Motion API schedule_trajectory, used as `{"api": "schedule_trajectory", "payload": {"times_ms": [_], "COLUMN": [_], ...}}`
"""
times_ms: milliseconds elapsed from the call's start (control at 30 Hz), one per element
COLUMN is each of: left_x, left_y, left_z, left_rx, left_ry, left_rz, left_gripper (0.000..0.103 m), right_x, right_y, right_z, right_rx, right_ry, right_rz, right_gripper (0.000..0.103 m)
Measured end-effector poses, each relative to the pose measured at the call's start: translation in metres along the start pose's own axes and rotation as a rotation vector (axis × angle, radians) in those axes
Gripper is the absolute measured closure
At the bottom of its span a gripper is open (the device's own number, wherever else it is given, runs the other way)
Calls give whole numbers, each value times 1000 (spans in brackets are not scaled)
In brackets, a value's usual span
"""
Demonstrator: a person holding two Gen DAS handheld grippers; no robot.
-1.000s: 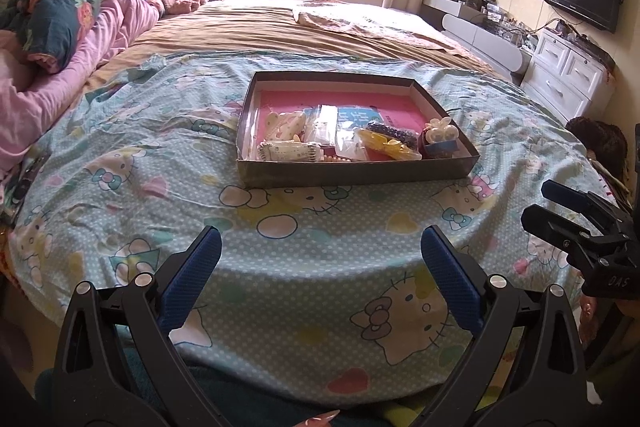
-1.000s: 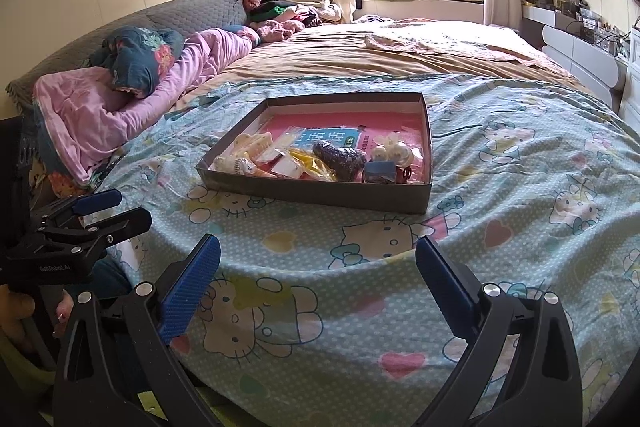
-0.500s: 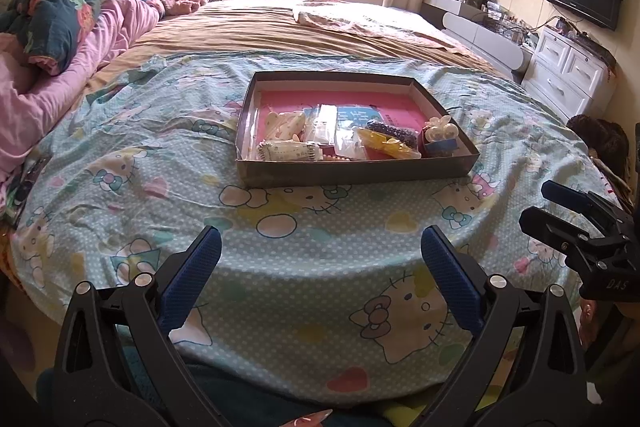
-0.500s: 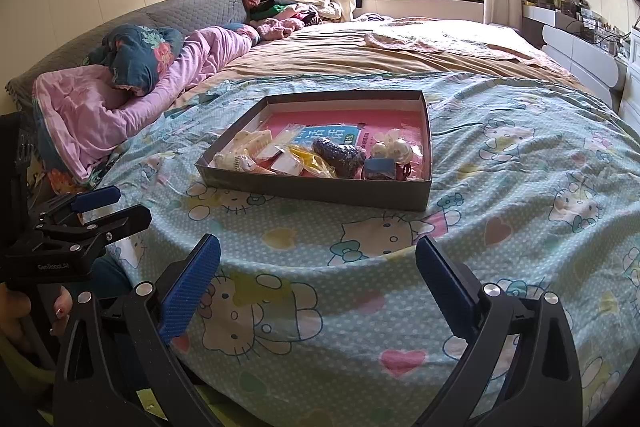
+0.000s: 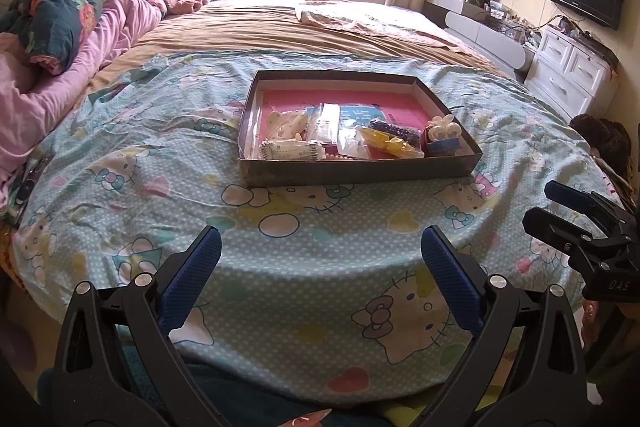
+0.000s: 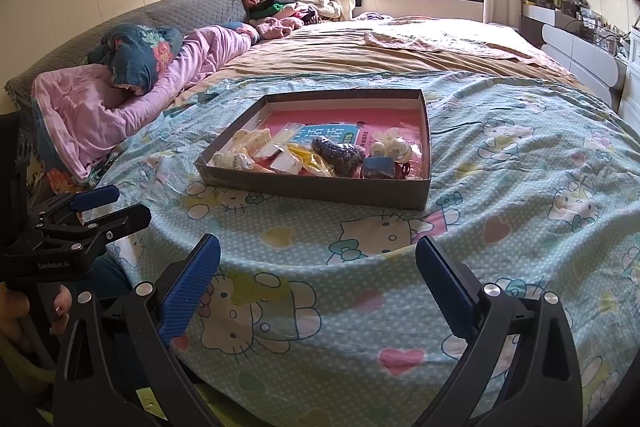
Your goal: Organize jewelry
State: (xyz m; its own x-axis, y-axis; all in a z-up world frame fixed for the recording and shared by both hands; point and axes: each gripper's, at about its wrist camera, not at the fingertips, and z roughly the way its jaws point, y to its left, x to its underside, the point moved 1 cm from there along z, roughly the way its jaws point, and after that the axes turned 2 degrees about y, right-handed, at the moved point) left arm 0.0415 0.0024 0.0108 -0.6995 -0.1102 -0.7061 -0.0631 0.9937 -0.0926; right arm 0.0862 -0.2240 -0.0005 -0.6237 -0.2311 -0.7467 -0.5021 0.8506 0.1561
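On the cartoon-cat bedsheet [image 5: 280, 227], toward the middle of the bed, sat a shallow grey cardboard tray [image 5: 356, 173] with a pink floor, and we could see the jewelry crowded along its near wall: a cream beaded piece [image 5: 290, 149], clear plastic bags [image 5: 328, 123], a yellow packet [image 5: 386, 143], a dark beaded item [image 5: 394, 129] and a small blue box [image 5: 444, 145] topped with white flowers. The far half of the tray's pink floor lay bare apart from a blue printed card [image 6: 326, 135]. We held our left gripper [image 5: 320, 261] low at the near edge of the bed, its blue-padded jaws spread wide and holding nothing; our right gripper [image 6: 318, 267] was likewise wide apart and empty. Between both grippers and the tray stretched open sheet. A pink quilt [image 6: 120, 99] bunched well to the left, and white drawers [image 5: 568, 71] stood beyond the bed's right edge.
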Motion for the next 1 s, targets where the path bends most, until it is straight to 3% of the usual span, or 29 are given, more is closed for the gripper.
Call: {"api": "schedule_trajectory", "payload": {"times_ms": [633, 1000], "left_x": [1, 2], "left_y": [7, 12], "left_z": [1, 13], "left_rx": [-22, 36], "left_ry": [12, 62], "left_rz": [-5, -33], "left_gripper": [10, 10], "right_x": [1, 3], "right_y": [0, -9], "right_z": [0, 14], "right_rx": [4, 29], "right_ry": [3, 29], "right_rz": [-3, 6], "right_gripper": [5, 5]}}
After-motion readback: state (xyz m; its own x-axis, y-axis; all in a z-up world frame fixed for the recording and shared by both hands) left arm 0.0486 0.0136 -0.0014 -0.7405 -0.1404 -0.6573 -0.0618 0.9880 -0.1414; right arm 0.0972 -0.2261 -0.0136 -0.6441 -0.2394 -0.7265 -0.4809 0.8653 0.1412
